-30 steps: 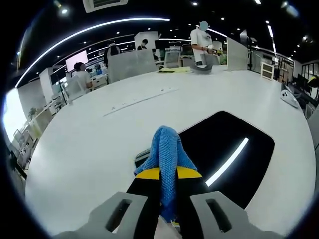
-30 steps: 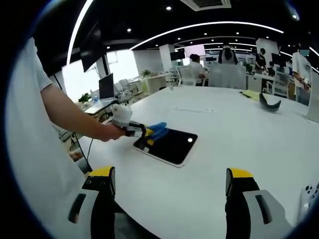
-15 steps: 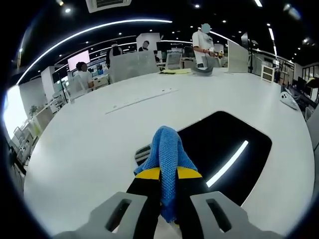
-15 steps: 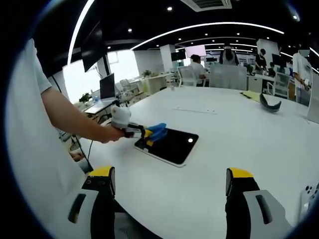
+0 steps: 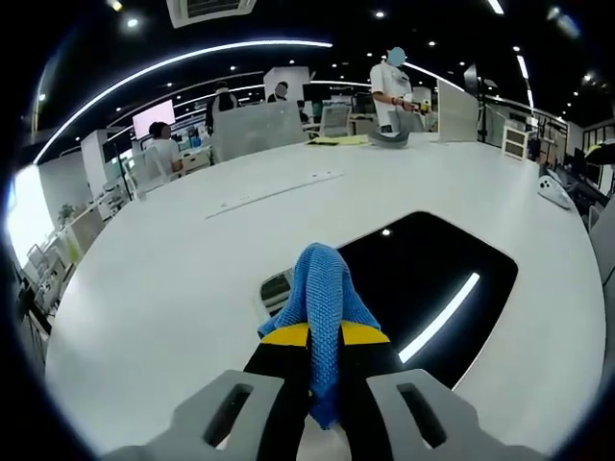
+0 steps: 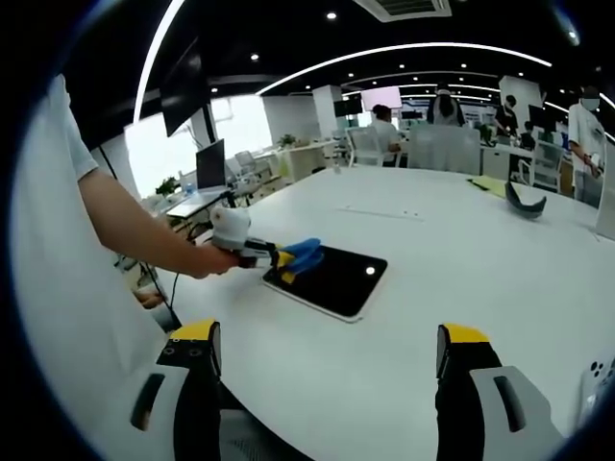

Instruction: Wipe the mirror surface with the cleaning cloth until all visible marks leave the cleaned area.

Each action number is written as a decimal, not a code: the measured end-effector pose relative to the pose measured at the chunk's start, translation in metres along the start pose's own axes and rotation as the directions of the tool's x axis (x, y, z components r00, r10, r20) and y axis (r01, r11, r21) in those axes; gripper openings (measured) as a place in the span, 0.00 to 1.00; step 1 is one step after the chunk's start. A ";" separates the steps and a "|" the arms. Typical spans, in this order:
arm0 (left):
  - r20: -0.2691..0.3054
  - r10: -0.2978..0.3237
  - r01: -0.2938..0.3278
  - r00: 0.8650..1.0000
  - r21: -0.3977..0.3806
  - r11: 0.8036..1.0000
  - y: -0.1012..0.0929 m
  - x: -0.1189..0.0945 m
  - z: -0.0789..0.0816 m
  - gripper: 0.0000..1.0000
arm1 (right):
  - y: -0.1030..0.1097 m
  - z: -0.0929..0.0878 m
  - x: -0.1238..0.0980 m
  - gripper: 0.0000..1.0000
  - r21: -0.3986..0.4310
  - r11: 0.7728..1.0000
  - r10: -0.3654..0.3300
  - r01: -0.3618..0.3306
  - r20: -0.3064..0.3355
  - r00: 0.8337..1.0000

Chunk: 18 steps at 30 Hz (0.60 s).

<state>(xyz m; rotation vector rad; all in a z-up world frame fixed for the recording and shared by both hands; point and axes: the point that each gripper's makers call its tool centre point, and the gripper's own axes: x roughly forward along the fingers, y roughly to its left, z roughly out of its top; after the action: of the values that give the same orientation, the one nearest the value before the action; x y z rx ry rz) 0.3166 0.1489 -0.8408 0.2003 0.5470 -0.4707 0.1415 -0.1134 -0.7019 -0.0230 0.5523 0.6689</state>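
Your left gripper (image 5: 325,338): jaws closed on the blue cleaning cloth (image 5: 322,293), which presses on the near end of the mirror (image 5: 432,279).

Mirror: dark rectangular slab, flat on the white table (image 5: 173,279), near the edge closest to you; reflects ceiling lights.

Your right gripper (image 6: 327,357): jaws wide apart, holding nothing, above the table's near edge, well apart from the mirror (image 6: 332,280).

Your left hand (image 6: 213,257): holding the left gripper at the mirror's end.

The blue cloth (image 5: 322,307) hides the mirror's (image 5: 432,279) near corner — marks on the glass are too faint to tell.
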 end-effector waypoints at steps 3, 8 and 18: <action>-0.002 0.003 -0.003 1.000 0.004 1.000 -0.001 -0.002 -0.002 0.07 | 0.000 0.001 0.000 0.93 0.000 1.000 0.001 -0.001 0.005 1.000; -0.009 0.002 -0.002 1.000 0.022 1.000 -0.003 -0.007 -0.006 0.07 | 0.003 0.000 0.001 0.93 -0.001 1.000 0.006 -0.006 0.010 1.000; -0.005 0.009 -0.009 1.000 0.025 1.000 -0.005 -0.015 -0.010 0.07 | 0.004 -0.001 -0.002 0.92 -0.001 1.000 0.006 -0.006 0.010 1.000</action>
<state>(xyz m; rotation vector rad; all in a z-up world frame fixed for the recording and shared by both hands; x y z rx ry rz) 0.2984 0.1531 -0.8411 0.2282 0.5452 -0.4691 0.1371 -0.1115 -0.7016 -0.0190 0.5420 0.6750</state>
